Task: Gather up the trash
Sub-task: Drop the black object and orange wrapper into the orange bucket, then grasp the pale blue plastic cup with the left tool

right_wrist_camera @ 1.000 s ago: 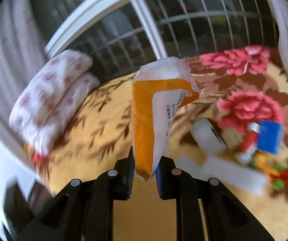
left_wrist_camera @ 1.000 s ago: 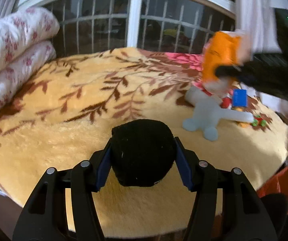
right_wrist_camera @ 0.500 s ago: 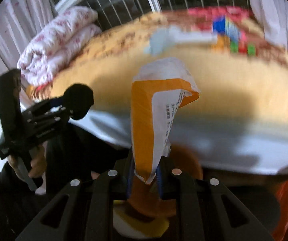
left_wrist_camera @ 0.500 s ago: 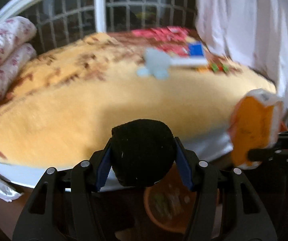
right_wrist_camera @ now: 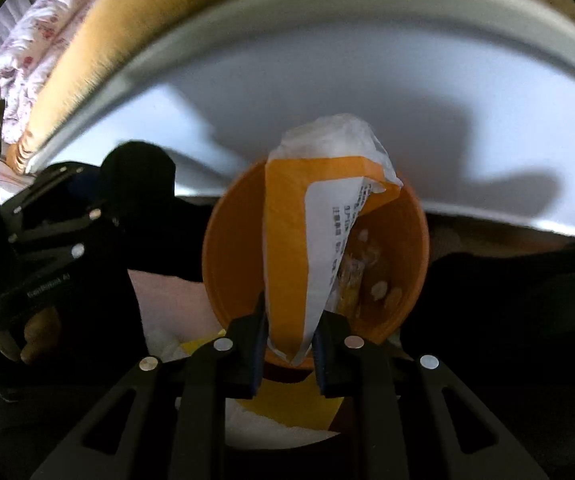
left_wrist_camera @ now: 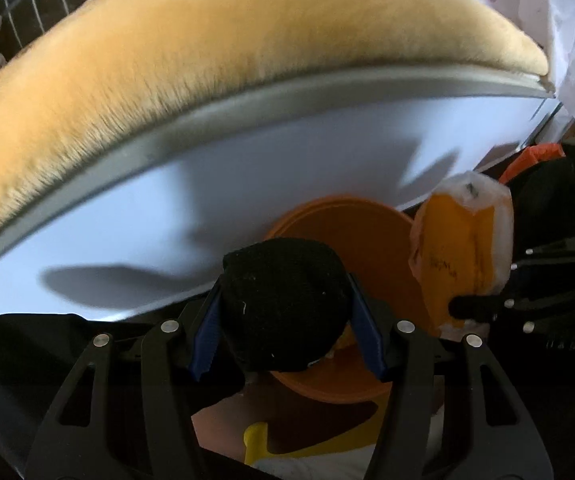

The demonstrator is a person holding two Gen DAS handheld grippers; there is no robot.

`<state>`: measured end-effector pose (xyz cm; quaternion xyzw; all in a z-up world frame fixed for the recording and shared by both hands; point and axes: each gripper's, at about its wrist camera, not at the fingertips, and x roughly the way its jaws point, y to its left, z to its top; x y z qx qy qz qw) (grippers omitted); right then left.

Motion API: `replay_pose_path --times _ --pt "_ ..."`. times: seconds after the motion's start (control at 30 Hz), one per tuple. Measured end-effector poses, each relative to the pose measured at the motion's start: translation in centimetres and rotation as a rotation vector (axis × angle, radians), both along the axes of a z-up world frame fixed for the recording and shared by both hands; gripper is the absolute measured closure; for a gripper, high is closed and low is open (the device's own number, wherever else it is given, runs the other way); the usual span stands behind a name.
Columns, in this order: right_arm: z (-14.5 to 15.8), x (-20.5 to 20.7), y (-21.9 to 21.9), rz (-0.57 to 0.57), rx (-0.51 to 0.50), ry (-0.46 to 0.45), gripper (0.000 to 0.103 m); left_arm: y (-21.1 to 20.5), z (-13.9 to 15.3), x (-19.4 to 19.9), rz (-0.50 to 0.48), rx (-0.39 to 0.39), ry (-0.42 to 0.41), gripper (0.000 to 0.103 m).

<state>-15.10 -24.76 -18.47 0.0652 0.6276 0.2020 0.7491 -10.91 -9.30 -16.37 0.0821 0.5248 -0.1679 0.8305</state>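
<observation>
The right gripper [right_wrist_camera: 289, 346] is clamped on the lower end of an orange-and-white wrapper [right_wrist_camera: 311, 248], which stands up between its fingers, directly ahead of them and over the mouth of the orange bin [right_wrist_camera: 415, 280] beyond. The left gripper [left_wrist_camera: 287, 336] is closed around a black wad [left_wrist_camera: 283, 304], with the same bin just ahead of and below its fingertips; the wrapper hangs to its right. The bed [left_wrist_camera: 215, 56] edge rises beyond both. The step in hand looks like the drop-off: both pieces are poised at the bin. Next, each gripper should be centred over the opening and its jaws spread, one at a time, so nothing lands on the floor.
</observation>
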Motion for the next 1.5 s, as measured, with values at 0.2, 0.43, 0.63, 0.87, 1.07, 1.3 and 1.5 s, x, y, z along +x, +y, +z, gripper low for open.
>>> replay_pose_path --times 0.2,0.43,0.63,0.87,1.07,1.3,1.5 --pt "-2.3 0.5 0.7 0.019 -0.042 0.063 0.083 -0.9 -3.2 1.1 -0.006 0.039 0.078 0.047" --pt "-3.9 1.2 1.8 0.043 -0.069 0.107 0.079 -1.9 -6.1 2.1 -0.025 0.088 0.145 0.044" --pt "-3.9 2.5 2.7 0.019 -0.078 0.109 0.053 -1.8 -7.5 2.6 -0.015 0.117 0.205 0.026" --pt "-3.5 2.1 1.5 -0.025 -0.056 0.094 0.052 -2.1 -7.1 2.6 -0.006 0.101 0.194 0.025" --pt "-2.4 1.9 -0.2 -0.064 -0.028 0.038 0.049 -0.7 -3.4 2.0 -0.030 0.055 0.150 0.025" --pt "3.1 0.9 -2.3 -0.121 0.044 -0.118 0.044 -0.2 7.7 0.6 -0.105 -0.031 -0.108 0.025" --pt "7.0 0.2 -2.1 -0.115 0.072 -0.283 0.040 -1.3 15.9 6.2 -0.065 -0.112 -0.291 0.012"
